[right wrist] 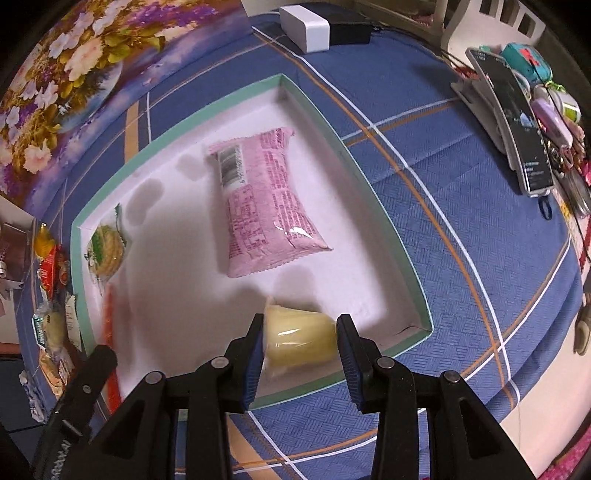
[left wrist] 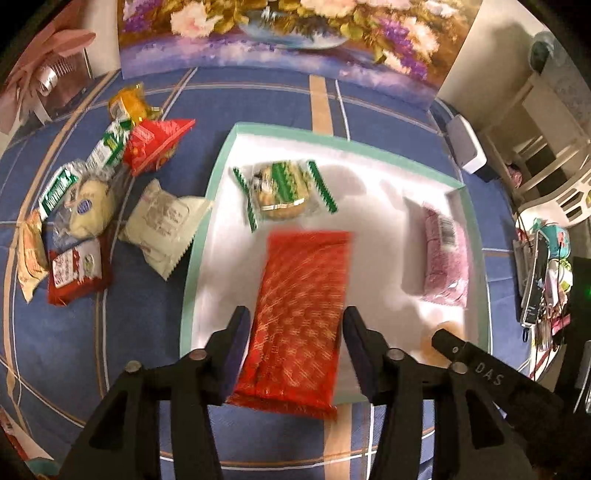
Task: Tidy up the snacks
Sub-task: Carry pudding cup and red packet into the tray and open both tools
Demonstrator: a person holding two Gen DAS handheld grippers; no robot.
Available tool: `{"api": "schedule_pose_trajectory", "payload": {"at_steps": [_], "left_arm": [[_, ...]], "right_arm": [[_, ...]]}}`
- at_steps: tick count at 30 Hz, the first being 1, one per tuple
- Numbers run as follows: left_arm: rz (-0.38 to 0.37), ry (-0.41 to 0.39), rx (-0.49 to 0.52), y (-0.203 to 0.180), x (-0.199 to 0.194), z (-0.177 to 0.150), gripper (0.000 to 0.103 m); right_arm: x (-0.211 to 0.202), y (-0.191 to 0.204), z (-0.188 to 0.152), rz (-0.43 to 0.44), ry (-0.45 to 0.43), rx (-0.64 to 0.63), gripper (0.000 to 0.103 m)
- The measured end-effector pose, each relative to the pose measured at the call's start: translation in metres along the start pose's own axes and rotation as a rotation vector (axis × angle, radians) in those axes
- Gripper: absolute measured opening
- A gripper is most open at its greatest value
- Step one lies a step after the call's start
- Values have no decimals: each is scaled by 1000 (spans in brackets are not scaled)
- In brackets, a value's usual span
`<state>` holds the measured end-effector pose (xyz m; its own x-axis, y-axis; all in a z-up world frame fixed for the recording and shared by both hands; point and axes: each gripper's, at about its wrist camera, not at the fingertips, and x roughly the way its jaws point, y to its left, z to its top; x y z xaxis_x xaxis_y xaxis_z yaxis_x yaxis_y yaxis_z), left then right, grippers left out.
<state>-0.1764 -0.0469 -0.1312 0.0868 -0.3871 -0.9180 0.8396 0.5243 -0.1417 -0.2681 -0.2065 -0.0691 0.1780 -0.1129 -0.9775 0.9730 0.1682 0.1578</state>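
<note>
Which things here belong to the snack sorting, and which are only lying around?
Belong to the job:
- shallow white box with green rim
- red patterned snack packet, between the left fingers
- pale yellow jelly cup, in the right gripper
- pink snack packet
- green-and-white wrapped cake
- loose snack pile

Lying around:
- white rectangular adapter
- phone on stand
- floral painting
</note>
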Motion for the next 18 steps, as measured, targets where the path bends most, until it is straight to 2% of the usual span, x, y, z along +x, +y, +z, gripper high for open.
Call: {"api": "schedule_pose_trajectory", "payload": {"at_steps": [6,9,10,14,16,18], "left_arm": [[12,-29,16,10,-21,-7,62],[39,-12,-30,27,-26,-4,79],[62,-7,-57,36,-28,-1,82],[212,15,-162,81,-29,14,83],[271,23,-228,110,-31,20,83],[304,28,-285,135,-36,26,85]], "right_arm": [[-9,10,5,11,-35,-24,41],[-14,18,2,-1,-47,-47,45],[-14,20,0,-5,-51,-66,47],[-17,45,-7,-15,-70,-147,50],[-21,55,-12,-12,-81,-180,63],[-24,70,-17,16,-90,-213,63]]}}
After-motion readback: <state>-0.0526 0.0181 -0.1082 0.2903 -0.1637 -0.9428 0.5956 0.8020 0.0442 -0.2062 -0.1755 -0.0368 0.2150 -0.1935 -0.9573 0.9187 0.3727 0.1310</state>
